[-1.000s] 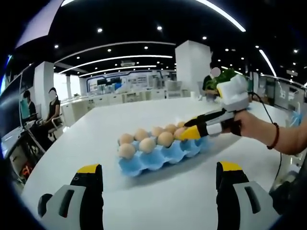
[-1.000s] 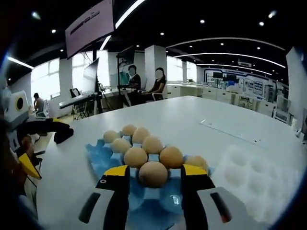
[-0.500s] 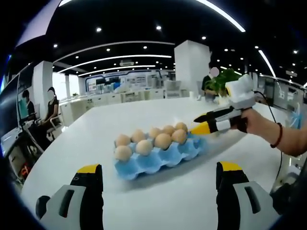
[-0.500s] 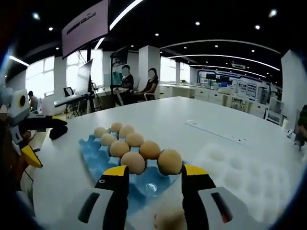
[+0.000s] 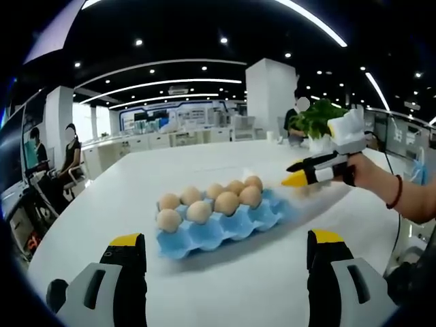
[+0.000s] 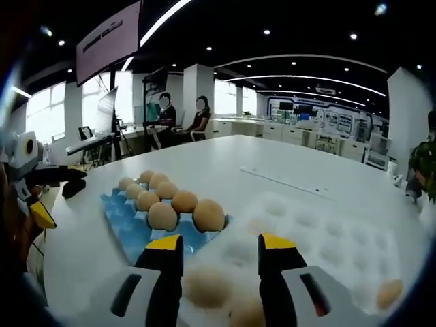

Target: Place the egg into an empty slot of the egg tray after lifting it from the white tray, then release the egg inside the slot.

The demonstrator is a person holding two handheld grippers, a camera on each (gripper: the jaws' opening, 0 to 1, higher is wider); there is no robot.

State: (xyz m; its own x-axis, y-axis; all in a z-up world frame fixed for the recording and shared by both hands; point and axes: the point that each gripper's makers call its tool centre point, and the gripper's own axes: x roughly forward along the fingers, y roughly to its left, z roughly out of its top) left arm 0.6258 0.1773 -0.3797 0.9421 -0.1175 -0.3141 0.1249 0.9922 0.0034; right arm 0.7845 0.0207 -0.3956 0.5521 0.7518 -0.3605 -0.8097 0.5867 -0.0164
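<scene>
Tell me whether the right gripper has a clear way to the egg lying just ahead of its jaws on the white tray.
Probably yes. The right gripper is open with its jaws spread, and the egg lies on the white tray between them, nothing in front of it. The blue egg tray sits off to the side.

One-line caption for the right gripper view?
Open tongs over white tray beside blue egg tray holding eggs.

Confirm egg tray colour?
Light blue. The egg tray shows best in the left gripper view, holding brown eggs.
</scene>
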